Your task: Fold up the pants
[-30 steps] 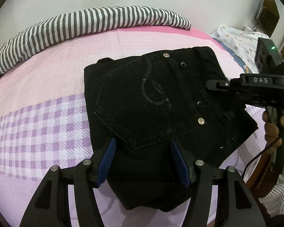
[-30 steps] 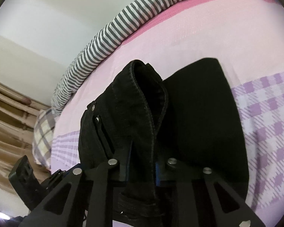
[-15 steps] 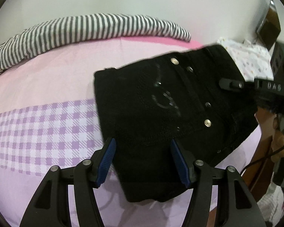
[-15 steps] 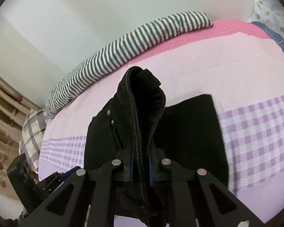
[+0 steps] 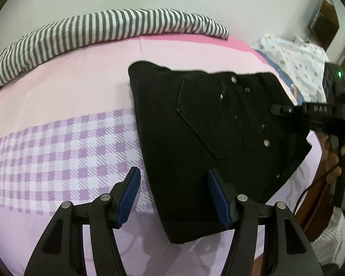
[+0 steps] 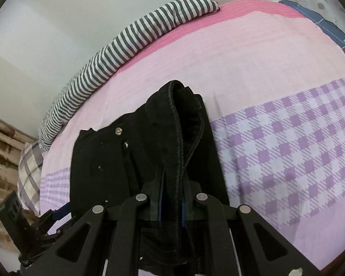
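Observation:
The black pants lie folded into a compact stack on the pink and purple bed, back pocket and metal studs facing up. My left gripper is open, its blue pads above the stack's near left corner, holding nothing. My right gripper is shut on the pants' waistband edge, which stands up in a fold between the pads. In the left wrist view the right gripper reaches in from the right over the waistband.
A grey-and-white striped blanket roll lies along the wall at the bed's far edge. A white patterned cloth lies at the far right. A plaid pillow sits at the bed's left end. Wooden furniture stands beyond the bed's right edge.
The pants stack has shifted right and farther from the left gripper as the right gripper pulled the waistband. The left gripper stays open.

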`<move>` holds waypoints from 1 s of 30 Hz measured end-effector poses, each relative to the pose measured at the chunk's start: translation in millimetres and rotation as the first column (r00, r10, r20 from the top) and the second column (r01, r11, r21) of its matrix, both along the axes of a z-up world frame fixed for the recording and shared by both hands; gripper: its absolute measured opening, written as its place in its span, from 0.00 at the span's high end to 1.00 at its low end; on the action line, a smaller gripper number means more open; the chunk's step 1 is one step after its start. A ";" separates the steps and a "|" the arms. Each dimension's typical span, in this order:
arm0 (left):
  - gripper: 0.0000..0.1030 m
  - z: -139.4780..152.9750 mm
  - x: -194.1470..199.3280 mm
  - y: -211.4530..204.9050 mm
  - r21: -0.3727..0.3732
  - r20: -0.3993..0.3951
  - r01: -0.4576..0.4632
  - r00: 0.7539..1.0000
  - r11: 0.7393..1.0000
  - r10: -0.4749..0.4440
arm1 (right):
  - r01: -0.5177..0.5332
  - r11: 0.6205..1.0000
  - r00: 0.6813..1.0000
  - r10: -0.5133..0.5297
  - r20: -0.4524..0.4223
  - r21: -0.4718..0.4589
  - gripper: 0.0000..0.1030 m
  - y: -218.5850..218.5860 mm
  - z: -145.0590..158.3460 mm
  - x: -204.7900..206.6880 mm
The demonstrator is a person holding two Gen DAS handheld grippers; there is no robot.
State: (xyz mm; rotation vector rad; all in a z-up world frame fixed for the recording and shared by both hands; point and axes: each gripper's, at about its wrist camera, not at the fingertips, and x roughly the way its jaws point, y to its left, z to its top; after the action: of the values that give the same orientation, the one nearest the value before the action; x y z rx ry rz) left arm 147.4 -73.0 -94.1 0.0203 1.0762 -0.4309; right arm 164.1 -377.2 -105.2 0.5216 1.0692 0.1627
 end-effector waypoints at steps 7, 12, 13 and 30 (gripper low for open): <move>0.41 -16.8 6.1 1.6 -0.033 -0.073 -0.022 0.997 0.999 0.019 | -0.008 1.000 1.000 0.008 0.019 -0.009 0.90 -2.9 -4.3 5.6; 0.41 -10.8 2.7 0.5 -0.030 -0.053 -0.005 0.999 1.000 0.004 | 0.005 0.999 1.000 -0.005 -0.001 -0.044 0.71 -3.3 -6.3 1.1; 0.41 -7.8 0.7 2.0 -0.036 -0.049 -0.006 0.999 0.999 0.004 | 0.017 0.999 1.000 -0.017 -0.001 -0.045 0.68 -4.6 -2.3 -3.2; 0.41 -1.1 -27.9 -9.1 -0.098 -0.030 0.138 0.990 0.986 -0.141 | 0.133 0.979 0.991 -0.130 -0.029 0.155 0.68 -3.5 13.0 -77.9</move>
State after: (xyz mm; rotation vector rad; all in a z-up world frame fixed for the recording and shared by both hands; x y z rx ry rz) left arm 119.5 -82.1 -95.1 0.0024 1.0927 -0.6111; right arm 86.2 -380.6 -92.2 0.7356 1.0416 0.1260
